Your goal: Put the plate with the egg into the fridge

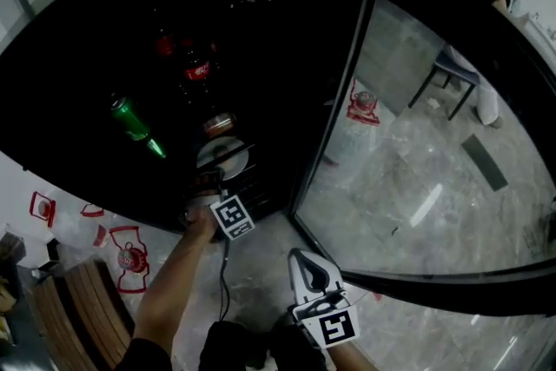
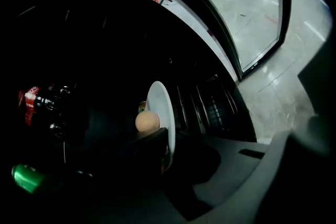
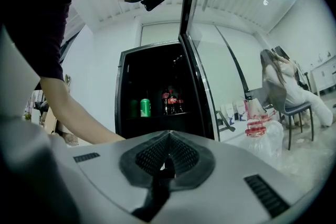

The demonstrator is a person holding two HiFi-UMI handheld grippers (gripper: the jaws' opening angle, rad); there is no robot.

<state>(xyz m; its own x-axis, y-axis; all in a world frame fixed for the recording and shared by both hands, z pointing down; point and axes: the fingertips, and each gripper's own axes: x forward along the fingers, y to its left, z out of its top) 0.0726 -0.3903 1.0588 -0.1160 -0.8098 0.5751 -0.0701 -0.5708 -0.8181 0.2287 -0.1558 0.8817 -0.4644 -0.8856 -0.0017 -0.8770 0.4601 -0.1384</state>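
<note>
A white plate [image 2: 160, 107] with a tan egg [image 2: 147, 121] on it is inside the dark open fridge [image 1: 174, 39], above a wire rack [image 2: 210, 105]. My left gripper [image 2: 166, 150] is shut on the plate's near rim, which stands edge-on in the left gripper view. In the head view the plate [image 1: 222, 157] shows just beyond the left gripper [image 1: 208, 187], which reaches into the fridge's lower part. My right gripper [image 1: 298, 257] hangs outside in front of the fridge, shut and empty; its jaws [image 3: 168, 136] meet at a point.
A green can [image 1: 132, 119] and cola bottles [image 1: 195, 65] stand on a fridge shelf, and a small can [image 1: 219, 124] lies behind the plate. The glass door [image 1: 417, 161] is swung open to the right. A seated person [image 3: 283, 86] and packed bottles [image 3: 260, 131] are off to the right.
</note>
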